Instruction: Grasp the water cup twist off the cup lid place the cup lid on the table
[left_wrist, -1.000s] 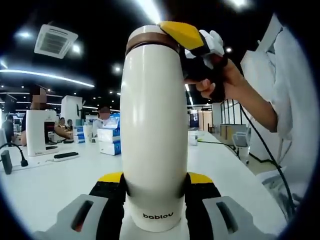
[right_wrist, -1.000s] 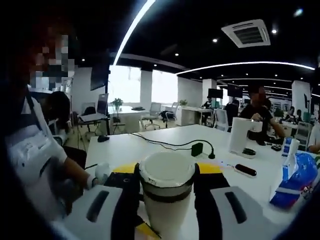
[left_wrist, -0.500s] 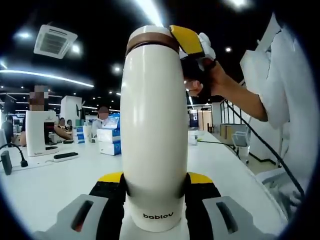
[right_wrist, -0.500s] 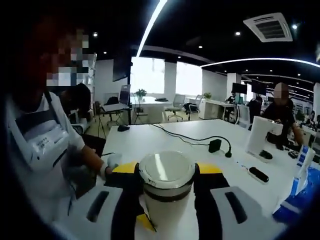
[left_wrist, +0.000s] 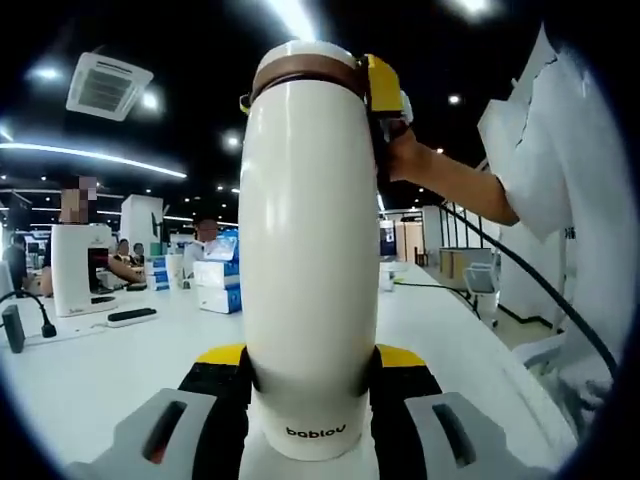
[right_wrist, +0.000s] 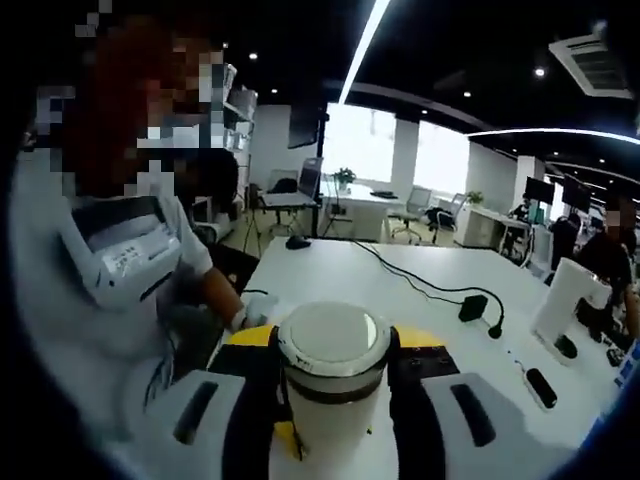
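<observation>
1. Left gripper held the water cup at its base, one yellow-and-black jaw pressed on each side of the cream body just above the "bablov" lettering.
2. The water cup stood upright between those jaws in the left gripper view, rising from the bottom of the view to near the top, held over the white desk.
3. The cup lid sat on the water cup, with a brown band under its pale top.
4. The right gripper reached in at the top of the left gripper view, a yellow jaw lying against the right side of the lid band; a person's hand gripped it from behind, and a black cable hung from it.
5. In the right gripper view, the right gripper was clamped on the cup lid, which was seen from above as a pale round top between the two black jaws, touching both.
6. Below the lid in that view lay the white desk, with a black cable running across it.
7. A person in a white shirt stood at the left of the right gripper view.
</observation>
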